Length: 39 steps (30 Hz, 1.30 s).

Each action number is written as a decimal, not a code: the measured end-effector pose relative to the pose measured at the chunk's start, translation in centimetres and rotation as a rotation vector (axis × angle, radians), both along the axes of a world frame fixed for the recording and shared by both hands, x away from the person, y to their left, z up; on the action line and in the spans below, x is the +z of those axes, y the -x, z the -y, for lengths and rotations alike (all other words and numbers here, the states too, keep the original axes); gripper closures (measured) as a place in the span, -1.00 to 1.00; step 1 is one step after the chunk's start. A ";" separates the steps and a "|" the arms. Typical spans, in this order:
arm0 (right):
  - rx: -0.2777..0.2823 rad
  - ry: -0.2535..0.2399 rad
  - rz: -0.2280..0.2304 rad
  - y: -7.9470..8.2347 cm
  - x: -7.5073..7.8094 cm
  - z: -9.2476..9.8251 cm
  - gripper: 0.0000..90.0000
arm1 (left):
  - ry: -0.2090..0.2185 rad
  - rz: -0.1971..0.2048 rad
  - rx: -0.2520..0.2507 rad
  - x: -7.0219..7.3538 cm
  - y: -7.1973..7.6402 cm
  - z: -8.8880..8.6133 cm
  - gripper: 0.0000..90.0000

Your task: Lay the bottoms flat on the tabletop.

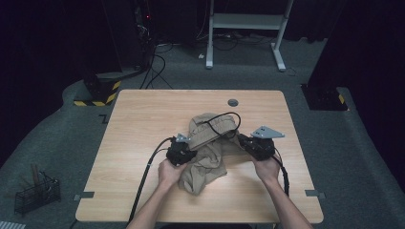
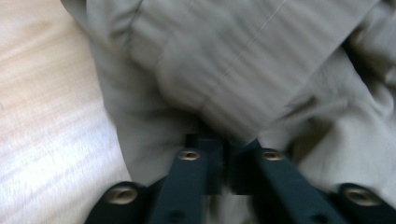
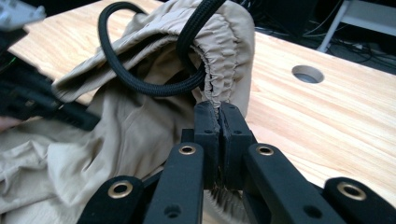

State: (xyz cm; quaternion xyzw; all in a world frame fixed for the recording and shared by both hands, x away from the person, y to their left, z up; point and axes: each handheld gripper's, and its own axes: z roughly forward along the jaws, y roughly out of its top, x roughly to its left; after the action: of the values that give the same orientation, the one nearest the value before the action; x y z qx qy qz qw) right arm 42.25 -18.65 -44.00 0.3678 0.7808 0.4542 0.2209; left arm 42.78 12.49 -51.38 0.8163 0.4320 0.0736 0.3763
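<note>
You are pinching the tan garment (image 1: pixel 208 148), bunched mid-counter (image 1: pixel 143 119), with both claws: the right claw (image 3: pixel 219 122) is clamping the gathered waistband, the left claw (image 2: pixel 219 154) a fold, likely so the 2 grips can spread it flat.

Matt beige cloth garment (image 1: pixel 206 150) with a gathered elastic hem, pale smooth wood-grain table (image 1: pixel 143 124), braided black cable (image 3: pixel 140 84), matt black plastic jaws
</note>
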 end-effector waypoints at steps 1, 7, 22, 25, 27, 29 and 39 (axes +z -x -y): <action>0.000 0.000 0.000 0.0 0.0 0.0 0.93 | 0.000 0.000 0.000 0.0 0.0 0.0 0.97; -0.095 -0.032 -0.084 -3.5 -0.4 1.2 0.92 | 0.018 -0.040 -0.094 0.4 1.5 -1.5 0.97; -0.263 -0.005 -0.187 -8.8 -4.3 1.2 0.39 | 0.056 0.165 0.060 3.1 0.7 0.2 -0.10; -0.267 -0.034 -0.167 -7.6 -3.7 2.0 0.30 | 0.051 0.149 0.084 3.0 0.1 0.8 -0.09; -0.263 -0.024 -0.125 -6.0 -3.3 2.6 0.27 | 0.067 0.154 0.090 3.1 0.1 0.9 -0.10; -0.262 -0.019 -0.111 -5.4 -3.3 2.8 0.27 | 0.074 0.166 0.095 3.3 0.1 0.9 -0.11; -0.163 0.080 -0.014 -0.1 -5.0 1.1 0.35 | 0.124 0.148 0.163 3.3 -1.4 1.5 -0.12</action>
State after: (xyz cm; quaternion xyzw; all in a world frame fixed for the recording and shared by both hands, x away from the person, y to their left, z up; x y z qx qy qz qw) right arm 42.33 -19.80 -49.03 0.4243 0.7674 0.4003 0.2662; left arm 44.21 10.98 -48.08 0.7459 0.4716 0.1372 0.4498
